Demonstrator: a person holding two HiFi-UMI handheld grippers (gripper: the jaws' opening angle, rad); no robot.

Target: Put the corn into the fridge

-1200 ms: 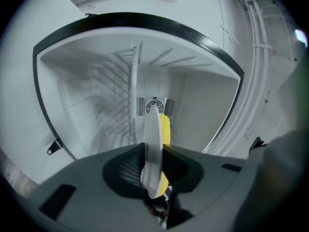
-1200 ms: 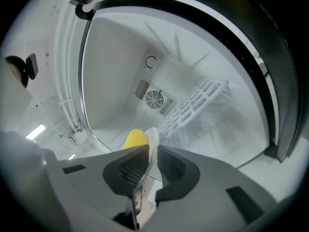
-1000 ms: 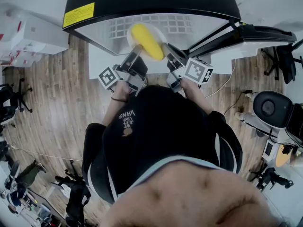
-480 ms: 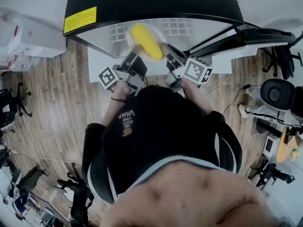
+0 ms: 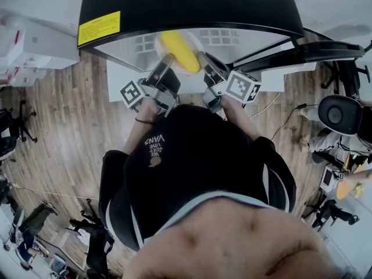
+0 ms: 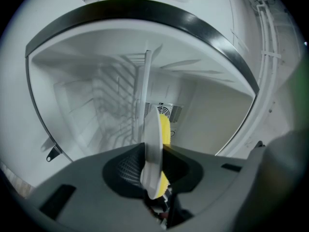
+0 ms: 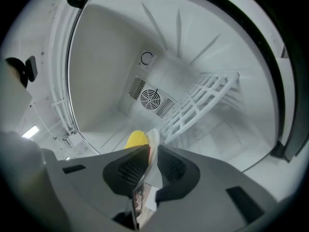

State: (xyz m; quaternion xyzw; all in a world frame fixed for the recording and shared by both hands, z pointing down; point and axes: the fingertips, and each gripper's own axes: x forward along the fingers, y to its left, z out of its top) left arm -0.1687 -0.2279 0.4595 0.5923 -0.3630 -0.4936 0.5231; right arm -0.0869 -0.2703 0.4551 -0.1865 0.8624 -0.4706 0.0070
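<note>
Floor [image 5: 70,127]: wood planks, with a few black office chairs [image 5: 340,112] at the edges and white boxes [image 5: 35,45] at the far left.
Shirt [image 5: 197,161]: black, filling the middle of the head view, just below the camera.
Print [image 5: 156,146]: white letters on the shirt, seen upside down, reading "VANS" with smaller lines "WE JUST LOVE".
Cubes [image 5: 243,87]: one on each gripper, each showing a black-and-white square marker; no words on them.
Left gripper [image 5: 165,60]: reaching forward from the person's left hand, jaws clamped on the near left rim of the plate.
Right gripper [image 5: 203,57]: reaching forward beside it, jaws clamped tight on the near right rim of the plate.
Plate [image 6: 151,149]: white, seen edge-on in both gripper views, carried between the two grippers.
Corn [image 5: 180,50]: yellow, lying on the plate between the grippers, at the mouth of the open fridge.
Fridge [image 5: 186,4]: black top, white inside, open toward the person.
Label [image 5: 99,28]: yellow rectangle on the front left corner of the black top; its print is too small to read.
Rack [image 7: 198,100]: white wire shelf inside the fridge, beyond the plate.
Fan grille [image 7: 151,98]: round vent with slats on either side, on the back wall, farthest from the jaws.
</note>
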